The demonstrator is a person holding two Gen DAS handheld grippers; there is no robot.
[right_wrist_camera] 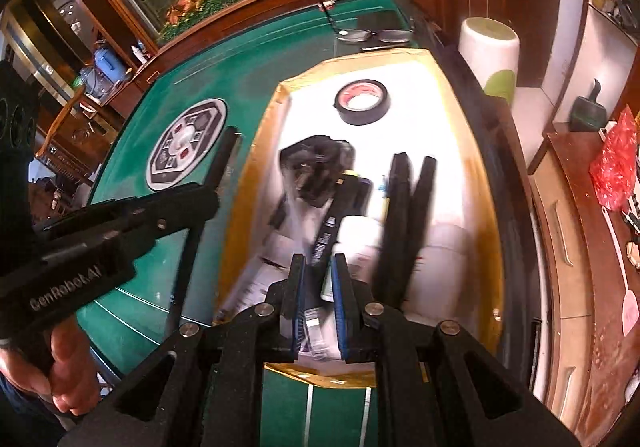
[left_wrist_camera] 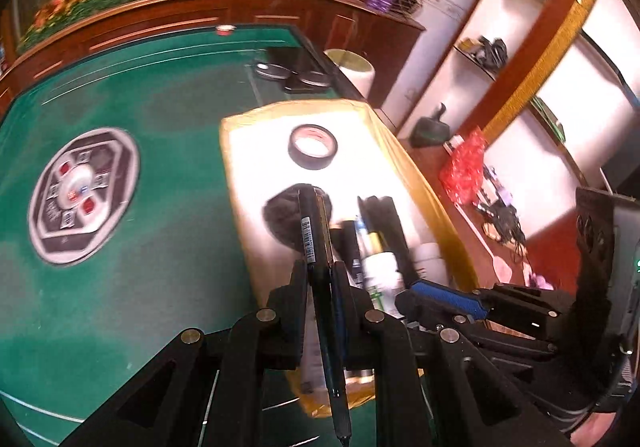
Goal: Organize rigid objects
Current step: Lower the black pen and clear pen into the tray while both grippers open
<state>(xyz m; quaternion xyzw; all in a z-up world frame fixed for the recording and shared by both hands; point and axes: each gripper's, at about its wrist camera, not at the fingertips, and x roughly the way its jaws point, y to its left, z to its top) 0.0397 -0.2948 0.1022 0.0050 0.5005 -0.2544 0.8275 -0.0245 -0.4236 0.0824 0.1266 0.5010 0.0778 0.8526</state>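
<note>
My left gripper (left_wrist_camera: 320, 275) is shut on a black pen (left_wrist_camera: 316, 247) and holds it above the near end of a white tray with a yellow rim (left_wrist_camera: 232, 151). In the tray lie a roll of black tape (left_wrist_camera: 313, 147), a dark crumpled item (left_wrist_camera: 280, 215), a white bottle (left_wrist_camera: 380, 271), markers and two long black sticks (left_wrist_camera: 386, 231). My right gripper (right_wrist_camera: 319, 275) hovers over the tray's near end (right_wrist_camera: 492, 247), jaws a narrow gap apart and empty. The left gripper with its pen (right_wrist_camera: 218, 167) shows at the left of the right wrist view. The tape (right_wrist_camera: 362, 101) lies at the tray's far end.
The tray sits on a green felt table (left_wrist_camera: 140, 95) with a round control panel (left_wrist_camera: 84, 199) in its middle. Glasses (right_wrist_camera: 376, 35) lie beyond the tray. A white bin (right_wrist_camera: 490, 55) stands off the table's right edge. A wooden sideboard with clutter (right_wrist_camera: 592, 247) is at the right.
</note>
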